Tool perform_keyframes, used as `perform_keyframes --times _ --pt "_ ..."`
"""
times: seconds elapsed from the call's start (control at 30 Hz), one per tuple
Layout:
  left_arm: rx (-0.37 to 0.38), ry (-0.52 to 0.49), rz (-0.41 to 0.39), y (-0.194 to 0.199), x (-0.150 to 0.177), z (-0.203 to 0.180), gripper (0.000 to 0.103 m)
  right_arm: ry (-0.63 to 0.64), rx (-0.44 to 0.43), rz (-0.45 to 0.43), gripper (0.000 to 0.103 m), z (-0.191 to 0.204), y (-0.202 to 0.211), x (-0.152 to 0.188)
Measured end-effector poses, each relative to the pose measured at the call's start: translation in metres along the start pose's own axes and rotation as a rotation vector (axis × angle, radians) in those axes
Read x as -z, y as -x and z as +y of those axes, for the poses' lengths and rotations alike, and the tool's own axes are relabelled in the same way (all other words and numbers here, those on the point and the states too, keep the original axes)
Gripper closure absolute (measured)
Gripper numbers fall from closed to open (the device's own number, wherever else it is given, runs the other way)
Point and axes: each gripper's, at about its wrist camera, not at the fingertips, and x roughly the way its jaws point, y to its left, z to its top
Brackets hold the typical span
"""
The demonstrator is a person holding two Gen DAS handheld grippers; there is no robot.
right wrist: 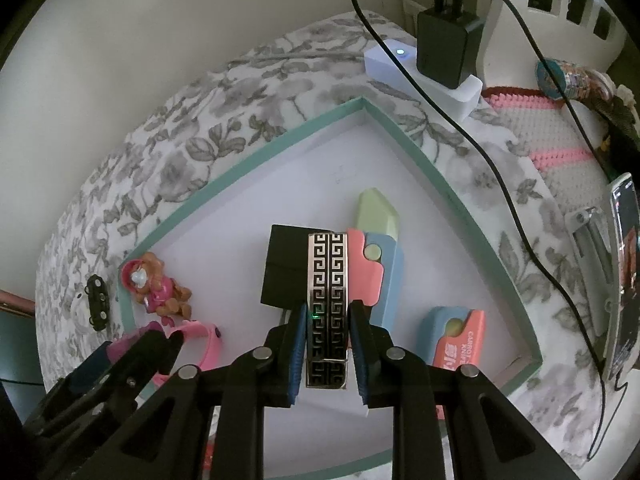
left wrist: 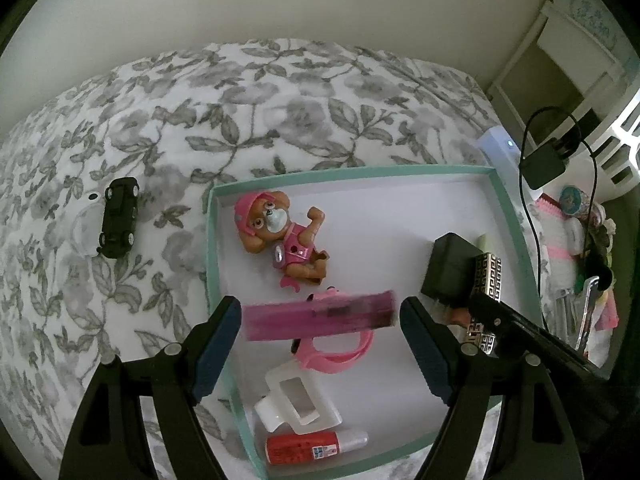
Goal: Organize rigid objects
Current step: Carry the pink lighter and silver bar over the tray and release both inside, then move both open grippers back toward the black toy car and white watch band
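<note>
I see both views dim and soft, lit by flat, cool indoor light with no hard source in sight. Shadows are faint: a weak one lies beside the black block just beyond my right jaws. The metal patterned bar between those jaws catches a pale sheen, and a tiny green glint sits at its left edge. Between my left jaws the pink strip is smeared with motion blur, while the toy figure beyond it stays fairly sharp. Fisheye bending curves the teal box rim and the bedspread, and black vignette fills every corner. A small white lamp glows far ahead.
</note>
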Motion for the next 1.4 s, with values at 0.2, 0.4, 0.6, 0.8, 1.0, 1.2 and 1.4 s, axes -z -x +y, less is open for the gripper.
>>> perform_keyframes --times 0.2,0.4,0.6,0.8,1.0,1.2,1.4 --pt "-0.001 0.005 -0.012 0.005 -0.002 0.002 0.019 -0.001 0.000 0.000 0.078 0.000 0.004 -0.002" --pt "-0.006 0.026 -0.035 0.016 -0.005 0.009 0.019 0.023 0.010 -0.041 0.075 0.005 0.021 -0.006" --pt "-0.020 0.063 -0.079 0.032 -0.011 0.024 0.012 0.046 0.015 -0.090 0.073 0.013 0.039 -0.010" --pt "-0.041 0.124 -0.110 0.043 -0.014 0.046 0.012 0.072 0.031 -0.114 0.064 0.021 0.046 -0.010" --pt "-0.083 0.173 -0.123 0.044 -0.014 0.065 0.003 0.100 0.055 -0.085 0.040 0.028 0.034 -0.007" --pt "-0.115 0.225 -0.111 0.039 -0.011 0.082 0.003 0.128 0.058 -0.097 0.017 0.033 0.032 -0.005" --pt "-0.129 0.244 -0.100 0.037 -0.009 0.091 0.003 0.138 0.059 -0.102 0.000 0.037 0.029 -0.004"
